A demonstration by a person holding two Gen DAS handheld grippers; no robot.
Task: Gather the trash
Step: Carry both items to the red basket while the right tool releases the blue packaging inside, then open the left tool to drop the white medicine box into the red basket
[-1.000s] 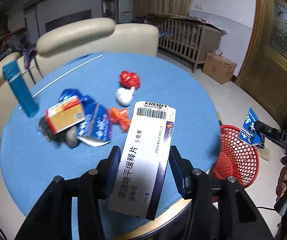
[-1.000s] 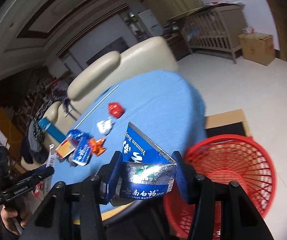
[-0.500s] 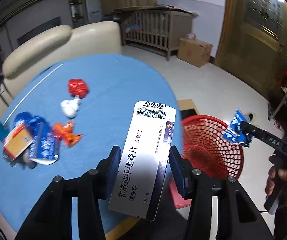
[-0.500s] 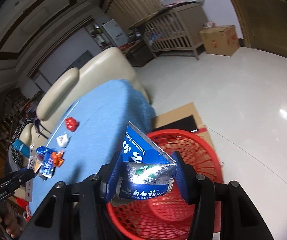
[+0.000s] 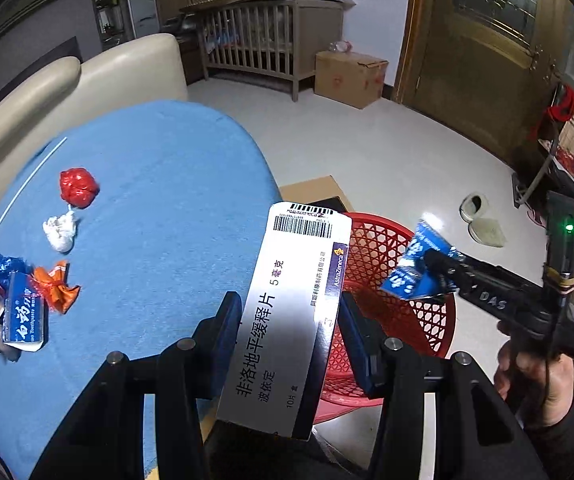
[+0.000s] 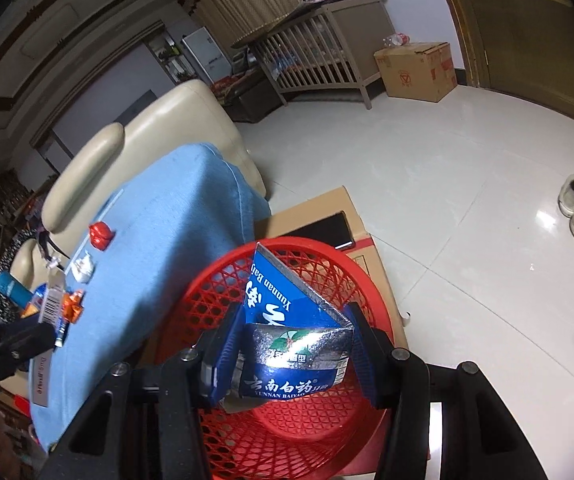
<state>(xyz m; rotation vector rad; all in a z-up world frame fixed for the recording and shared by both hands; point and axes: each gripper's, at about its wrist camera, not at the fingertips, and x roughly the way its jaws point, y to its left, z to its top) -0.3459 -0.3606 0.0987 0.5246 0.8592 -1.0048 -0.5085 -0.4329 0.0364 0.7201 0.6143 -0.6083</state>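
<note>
Here, in the left wrist view, the left gripper point(image 5: 287, 332) is clamped on a white box point(image 5: 287, 320), its blue pads pressing the box's two long sides. The box stands up out of the fingers, barcode end farthest from them, tilted a little to the right. Ahead of the right finger and partly hidden by the box is a red basket point(image 5: 391, 264) on the floor. Ahead of the left finger lies the blue table point(image 5: 159, 208), with a red wad point(image 5: 78, 187), a white wad point(image 5: 60, 232) and an orange wrapper point(image 5: 56, 286) well off to the left. Far right, a hand point(image 5: 539, 384) holds the right gripper point(image 5: 433, 270), which grips a blue carton point(image 5: 415, 268) over the basket's far side.

In the right wrist view, the right gripper point(image 6: 293, 344) points steeply down, its fingers clamped on the crumpled carton point(image 6: 287, 332), whose torn flap juts forward past the fingertips. The basket point(image 6: 287, 432) lies directly below and around the fingers, so the carton hangs over its opening. The table point(image 6: 159, 248) runs off to the left of the left finger, and at the far left edge the left gripper point(image 6: 47, 332) holds the box point(image 6: 49, 304) over the table's edge.
</note>
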